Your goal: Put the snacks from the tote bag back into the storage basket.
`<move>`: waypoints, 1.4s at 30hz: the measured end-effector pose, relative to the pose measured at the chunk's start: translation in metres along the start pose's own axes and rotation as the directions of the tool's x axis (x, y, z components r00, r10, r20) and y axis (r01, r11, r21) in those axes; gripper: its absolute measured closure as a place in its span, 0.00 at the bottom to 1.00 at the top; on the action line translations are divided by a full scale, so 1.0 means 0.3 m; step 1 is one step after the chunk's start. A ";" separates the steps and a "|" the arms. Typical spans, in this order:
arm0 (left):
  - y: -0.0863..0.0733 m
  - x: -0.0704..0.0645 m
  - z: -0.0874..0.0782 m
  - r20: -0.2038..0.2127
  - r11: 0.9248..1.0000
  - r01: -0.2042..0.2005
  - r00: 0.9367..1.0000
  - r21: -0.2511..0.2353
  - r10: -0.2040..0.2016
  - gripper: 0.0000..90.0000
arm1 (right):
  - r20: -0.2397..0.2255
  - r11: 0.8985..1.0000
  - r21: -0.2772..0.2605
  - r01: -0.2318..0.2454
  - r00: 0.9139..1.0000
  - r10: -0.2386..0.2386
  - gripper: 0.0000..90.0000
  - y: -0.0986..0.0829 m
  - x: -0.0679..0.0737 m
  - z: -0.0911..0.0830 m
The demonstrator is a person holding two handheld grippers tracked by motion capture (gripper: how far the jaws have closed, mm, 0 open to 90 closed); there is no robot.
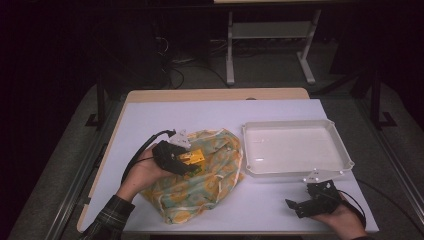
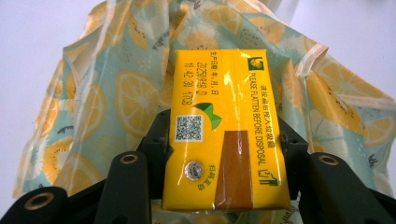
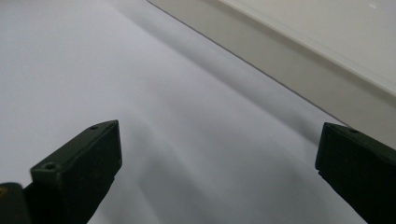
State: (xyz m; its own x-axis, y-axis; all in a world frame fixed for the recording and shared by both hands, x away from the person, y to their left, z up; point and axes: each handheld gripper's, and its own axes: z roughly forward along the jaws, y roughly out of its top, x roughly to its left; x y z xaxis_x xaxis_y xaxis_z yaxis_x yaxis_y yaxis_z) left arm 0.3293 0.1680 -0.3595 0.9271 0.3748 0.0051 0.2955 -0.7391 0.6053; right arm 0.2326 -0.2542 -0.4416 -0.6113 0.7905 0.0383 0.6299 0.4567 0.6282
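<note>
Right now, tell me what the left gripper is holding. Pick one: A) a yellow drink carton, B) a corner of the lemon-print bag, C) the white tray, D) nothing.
A: in the left gripper view the left gripper has its jaws pressed to both sides of the yellow drink carton, above the lemon-print bag.
</note>
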 end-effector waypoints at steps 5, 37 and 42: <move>0.006 0.002 -0.011 -0.003 1.000 0.007 1.000 -0.011 -0.007 0.57 | -0.001 1.000 0.004 -0.011 1.000 0.011 0.00 0.000 0.002 0.000; 0.133 0.015 -0.080 -0.001 0.996 0.002 1.000 -0.086 -0.002 0.57 | -0.006 1.000 -0.006 0.007 1.000 -0.007 0.00 0.003 0.002 -0.001; 0.157 0.009 -0.081 0.002 0.995 0.000 1.000 -0.101 0.000 0.58 | -0.008 1.000 -0.003 0.008 1.000 -0.008 0.00 0.002 0.002 0.000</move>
State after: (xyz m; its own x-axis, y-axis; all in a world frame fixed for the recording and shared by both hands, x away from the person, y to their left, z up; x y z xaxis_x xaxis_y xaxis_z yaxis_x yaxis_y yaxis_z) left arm 0.3401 0.1479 -0.3116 0.9275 0.3738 0.0037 0.2707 -0.6785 0.6829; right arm 0.2327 -0.2534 -0.4413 -0.6199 0.7837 0.0392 0.6234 0.4615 0.6312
